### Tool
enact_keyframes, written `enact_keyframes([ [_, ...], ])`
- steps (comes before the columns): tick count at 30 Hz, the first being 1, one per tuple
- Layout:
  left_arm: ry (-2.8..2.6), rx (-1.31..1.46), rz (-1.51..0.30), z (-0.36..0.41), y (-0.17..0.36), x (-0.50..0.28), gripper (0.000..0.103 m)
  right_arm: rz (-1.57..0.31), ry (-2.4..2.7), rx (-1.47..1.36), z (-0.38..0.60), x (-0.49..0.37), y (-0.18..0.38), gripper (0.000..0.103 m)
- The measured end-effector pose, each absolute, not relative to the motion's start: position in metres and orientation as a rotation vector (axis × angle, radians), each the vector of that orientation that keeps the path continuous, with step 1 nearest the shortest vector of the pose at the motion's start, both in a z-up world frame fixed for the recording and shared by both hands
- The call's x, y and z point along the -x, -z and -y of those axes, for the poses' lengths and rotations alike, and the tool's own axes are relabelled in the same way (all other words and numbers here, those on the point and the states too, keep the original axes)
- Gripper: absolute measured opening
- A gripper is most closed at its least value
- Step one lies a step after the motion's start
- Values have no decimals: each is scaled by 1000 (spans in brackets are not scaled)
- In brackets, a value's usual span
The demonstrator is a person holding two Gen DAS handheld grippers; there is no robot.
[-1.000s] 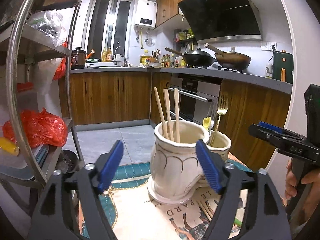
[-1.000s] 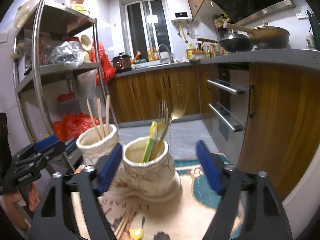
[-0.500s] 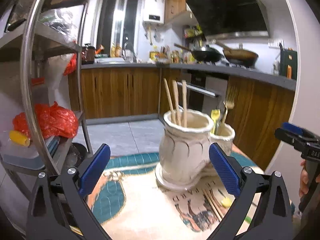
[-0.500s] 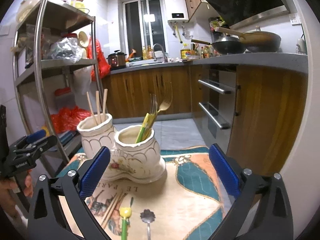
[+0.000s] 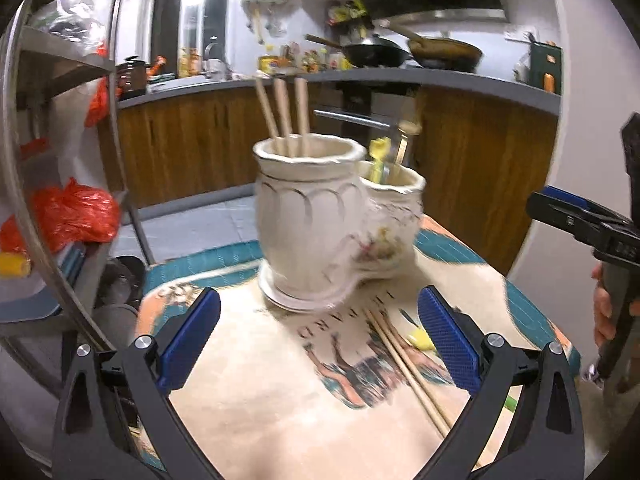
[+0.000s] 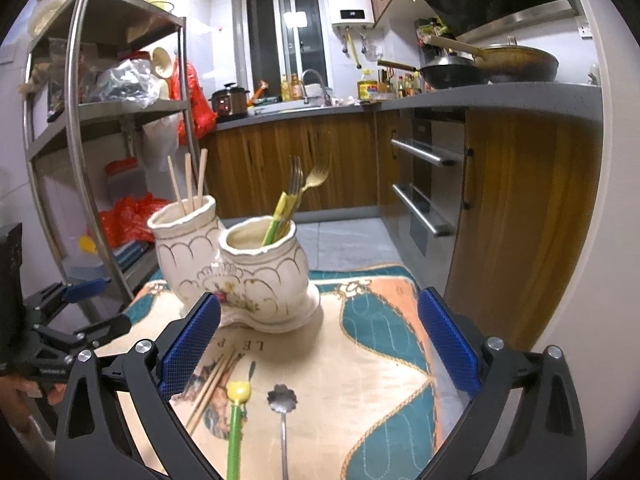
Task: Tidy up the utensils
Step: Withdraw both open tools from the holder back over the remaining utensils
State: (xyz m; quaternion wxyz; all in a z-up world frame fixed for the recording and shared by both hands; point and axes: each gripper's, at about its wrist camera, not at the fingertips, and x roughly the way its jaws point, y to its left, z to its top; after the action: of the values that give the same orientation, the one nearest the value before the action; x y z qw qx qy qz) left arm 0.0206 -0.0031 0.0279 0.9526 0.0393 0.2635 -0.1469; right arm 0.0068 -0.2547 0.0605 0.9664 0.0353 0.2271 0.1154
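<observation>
Utensils loose on cloth, holder behind, both tools gaping

On the printed beige-and-teal cloth covering the surface we can read only the dark letters "LE P" just in front of the cream ceramic double holder, seen upside down, while the water heater's small display stays illegible to us.
</observation>
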Motion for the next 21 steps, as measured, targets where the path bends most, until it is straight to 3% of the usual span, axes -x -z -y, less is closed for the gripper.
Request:
enact_keyframes([
  [15,319,-93,-758,28,13,-19,97,-699,-222,-79,272,-7,-16,98],
  [21,316,-152,-814,43,29,-20,90,-785,-230,-32,262,-4,3,98],
])
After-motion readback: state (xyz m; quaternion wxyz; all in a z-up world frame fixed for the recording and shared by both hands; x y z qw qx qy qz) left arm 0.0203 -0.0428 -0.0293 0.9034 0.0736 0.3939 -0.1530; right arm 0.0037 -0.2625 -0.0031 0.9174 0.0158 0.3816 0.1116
